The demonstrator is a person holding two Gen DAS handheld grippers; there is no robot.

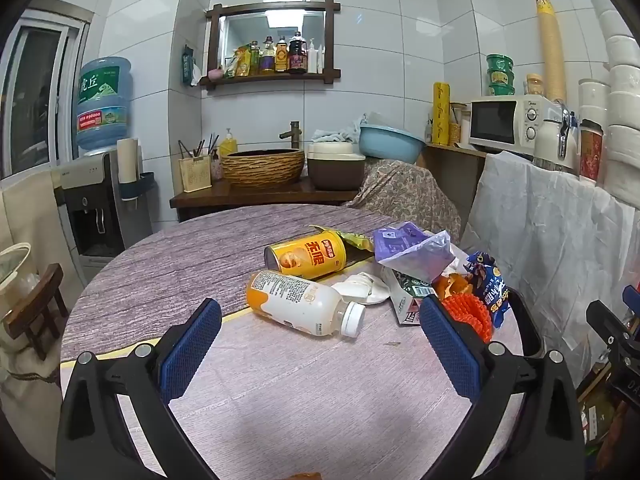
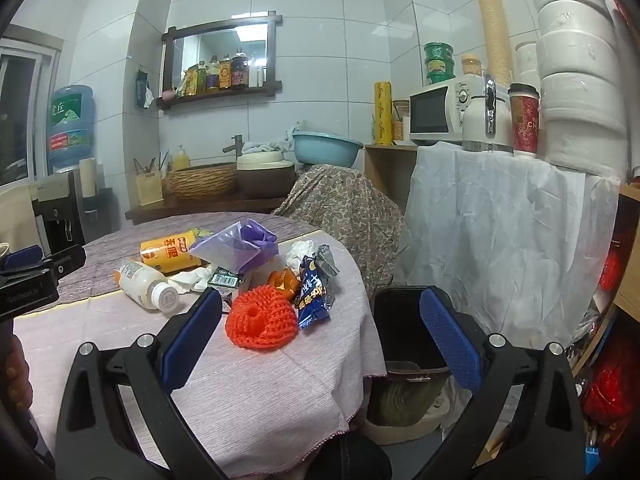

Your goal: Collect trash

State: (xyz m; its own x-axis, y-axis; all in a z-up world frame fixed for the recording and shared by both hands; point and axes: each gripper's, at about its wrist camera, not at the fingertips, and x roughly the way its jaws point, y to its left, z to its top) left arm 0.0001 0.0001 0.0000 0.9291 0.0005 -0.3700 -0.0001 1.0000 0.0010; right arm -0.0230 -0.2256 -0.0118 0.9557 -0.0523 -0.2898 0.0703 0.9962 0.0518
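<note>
Left hand-held gripper (image 1: 320, 336) is hovering wide open and empty just short of the bottle (image 1: 304, 303) lying on the desk (image 1: 320, 392); right hand-held gripper (image 2: 320, 332) is hovering wide and empty over the desk edge, bin (image 2: 404, 344) below. Judgement: straddle the bottle across its body, close squarely, since it may roll.

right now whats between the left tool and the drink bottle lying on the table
Nothing: in the left wrist view only bare tablecloth lies between the open left tool and the bottle.
</note>
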